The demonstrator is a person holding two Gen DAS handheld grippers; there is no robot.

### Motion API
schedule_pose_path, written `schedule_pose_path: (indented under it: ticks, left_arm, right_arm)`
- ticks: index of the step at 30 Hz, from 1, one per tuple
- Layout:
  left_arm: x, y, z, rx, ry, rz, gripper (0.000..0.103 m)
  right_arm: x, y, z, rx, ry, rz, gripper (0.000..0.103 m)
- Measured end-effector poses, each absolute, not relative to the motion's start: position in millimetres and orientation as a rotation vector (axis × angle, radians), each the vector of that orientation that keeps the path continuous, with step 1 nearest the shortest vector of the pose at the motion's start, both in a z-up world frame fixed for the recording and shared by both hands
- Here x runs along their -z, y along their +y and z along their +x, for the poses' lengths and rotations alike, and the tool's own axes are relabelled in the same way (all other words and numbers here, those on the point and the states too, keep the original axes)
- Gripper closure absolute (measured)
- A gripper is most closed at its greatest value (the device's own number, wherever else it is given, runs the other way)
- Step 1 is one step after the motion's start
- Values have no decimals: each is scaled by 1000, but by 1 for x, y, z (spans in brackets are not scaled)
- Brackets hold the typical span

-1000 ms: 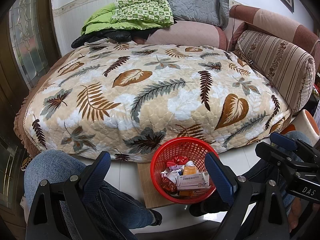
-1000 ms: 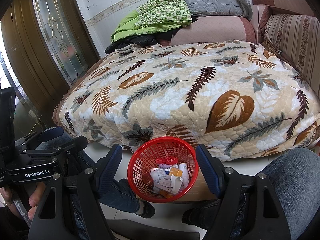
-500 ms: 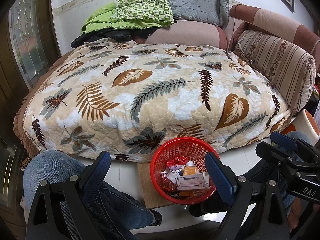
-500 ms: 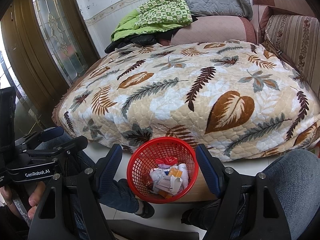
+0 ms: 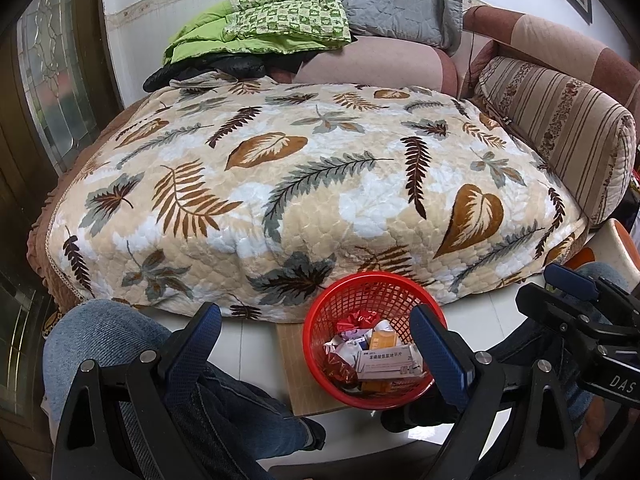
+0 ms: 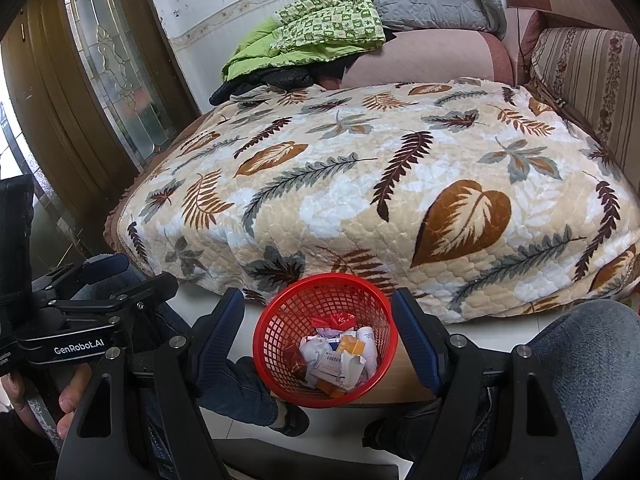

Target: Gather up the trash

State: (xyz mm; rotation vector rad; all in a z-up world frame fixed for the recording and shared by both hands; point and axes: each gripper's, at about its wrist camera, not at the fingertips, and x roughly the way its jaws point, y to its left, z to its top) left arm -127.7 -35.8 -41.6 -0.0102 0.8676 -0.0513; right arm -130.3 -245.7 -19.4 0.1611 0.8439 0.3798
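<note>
A red mesh basket (image 5: 348, 292) (image 6: 280, 316) stands on the floor in front of the bed, on a tan board (image 5: 298, 380). Inside lies trash: a white medicine box (image 5: 388, 364), an orange carton (image 5: 382, 338), red wrappers (image 5: 358, 316) and crumpled white paper (image 6: 352, 360). My left gripper (image 5: 316, 340) hangs open above the floor with nothing between its blue fingers (image 5: 436, 352); the basket sits just inside its right finger. My right gripper (image 6: 320, 328) is open too and frames the basket from above without touching it. Each gripper shows at the edge of the other's view.
A bed with a leaf-patterned quilt (image 5: 304, 184) fills the middle. Green and grey bedding (image 5: 280, 24) is piled at its head beside a striped bolster (image 5: 560, 120). A person's knees in jeans (image 5: 104, 332) (image 6: 588, 344) flank the basket. A glass-panelled wooden door (image 6: 108, 64) stands left.
</note>
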Motion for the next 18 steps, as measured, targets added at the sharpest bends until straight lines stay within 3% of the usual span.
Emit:
schedule_pose_path:
  ticks: [18]
  left_arm:
    - [58,-43,-110,67,906,12,6]
  right_arm:
    - [36,-245,-112,-382,899,170,28]
